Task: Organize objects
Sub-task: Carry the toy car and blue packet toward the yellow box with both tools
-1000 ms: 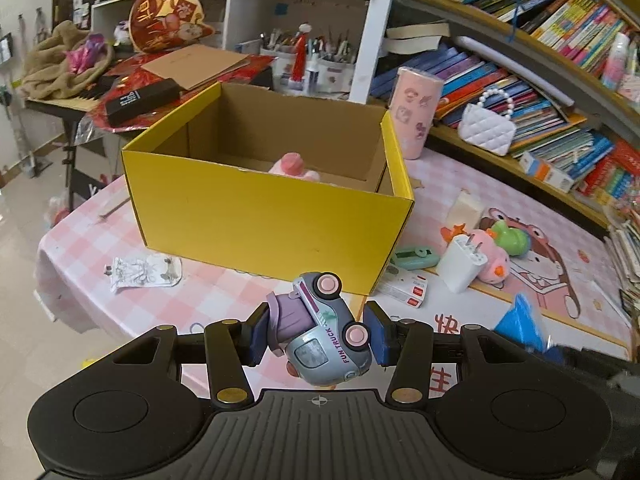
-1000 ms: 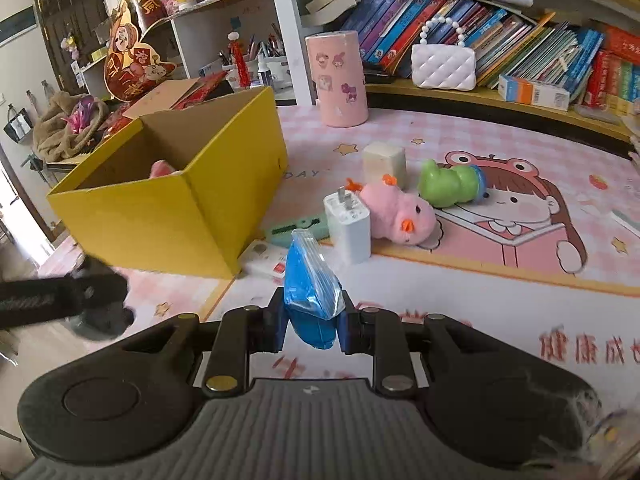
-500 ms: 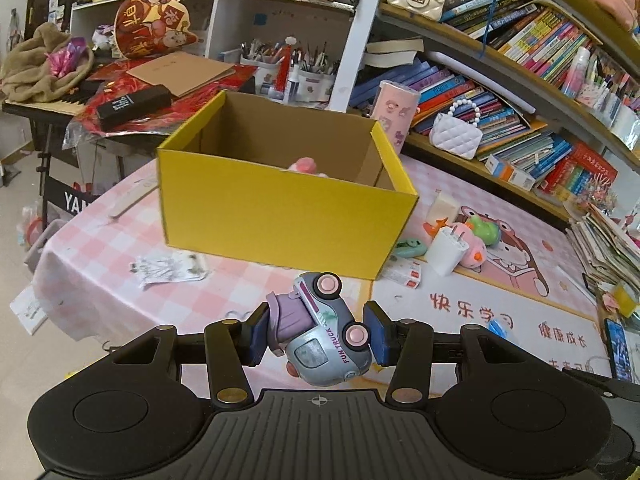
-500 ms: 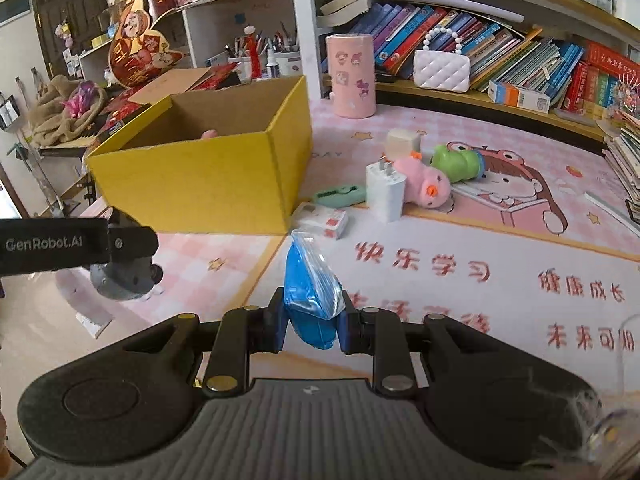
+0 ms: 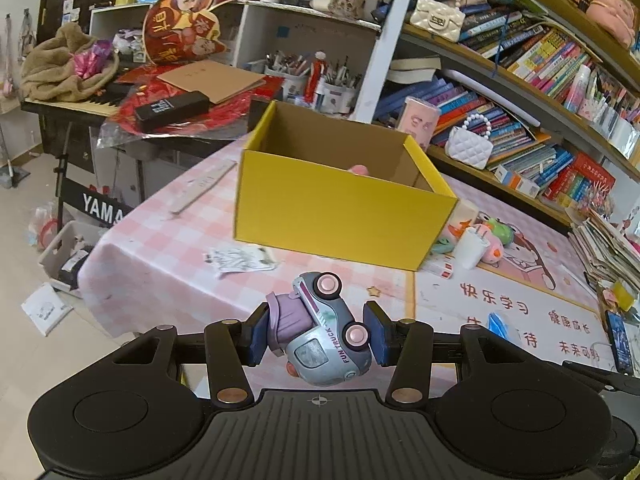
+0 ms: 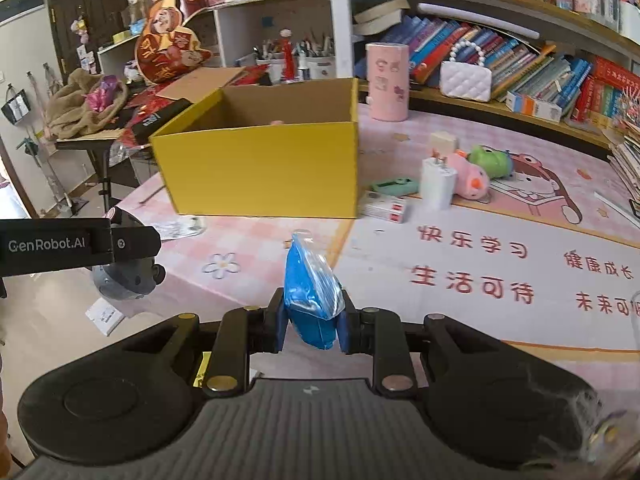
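My left gripper is shut on a grey and purple toy truck, held on its side above the near table edge. My right gripper is shut on a blue plastic packet. An open yellow cardboard box stands on the pink table ahead, with a pink item showing inside. In the right wrist view the box is ahead to the left, and the left gripper with the truck shows at the left. The blue packet also shows in the left wrist view.
Right of the box lie a white charger, a pink plush, a green toy, a mint item and a small white-red box. A pink cup stands behind. Bookshelves run along the back. A paper scrap lies near the box.
Both grippers have drawn back from the box and risen, each still holding its object. The box looks smaller and farther away in both views.
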Available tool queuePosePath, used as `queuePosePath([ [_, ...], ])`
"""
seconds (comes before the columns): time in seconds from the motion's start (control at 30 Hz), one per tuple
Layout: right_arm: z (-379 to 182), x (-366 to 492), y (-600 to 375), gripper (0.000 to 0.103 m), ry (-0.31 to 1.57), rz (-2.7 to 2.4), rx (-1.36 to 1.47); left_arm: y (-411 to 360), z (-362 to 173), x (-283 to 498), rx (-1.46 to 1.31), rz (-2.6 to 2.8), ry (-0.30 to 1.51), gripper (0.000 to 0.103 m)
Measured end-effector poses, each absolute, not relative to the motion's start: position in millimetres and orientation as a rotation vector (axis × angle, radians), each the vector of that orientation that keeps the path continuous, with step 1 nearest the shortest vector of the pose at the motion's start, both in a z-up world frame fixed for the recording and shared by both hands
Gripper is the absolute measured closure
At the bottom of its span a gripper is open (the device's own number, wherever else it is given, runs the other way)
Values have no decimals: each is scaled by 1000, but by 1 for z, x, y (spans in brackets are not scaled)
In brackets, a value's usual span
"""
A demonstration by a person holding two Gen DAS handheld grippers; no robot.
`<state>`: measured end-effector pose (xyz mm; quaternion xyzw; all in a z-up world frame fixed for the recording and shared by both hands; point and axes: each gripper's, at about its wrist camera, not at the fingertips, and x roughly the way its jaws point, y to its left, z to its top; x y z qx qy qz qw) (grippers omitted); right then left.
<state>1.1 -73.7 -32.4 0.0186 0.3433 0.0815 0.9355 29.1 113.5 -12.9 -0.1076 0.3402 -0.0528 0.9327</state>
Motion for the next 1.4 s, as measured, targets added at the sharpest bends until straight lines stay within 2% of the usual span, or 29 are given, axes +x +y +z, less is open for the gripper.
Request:
queuePosePath([
  [0.93, -27, -9, -26, 80, 689, 188, -2, 157, -7, 15, -252, -98, 662, 56],
  [1.4, -14, 35, -30, 80, 638, 202, 6, 149, 22, 65, -250, -86, 569, 56],
])
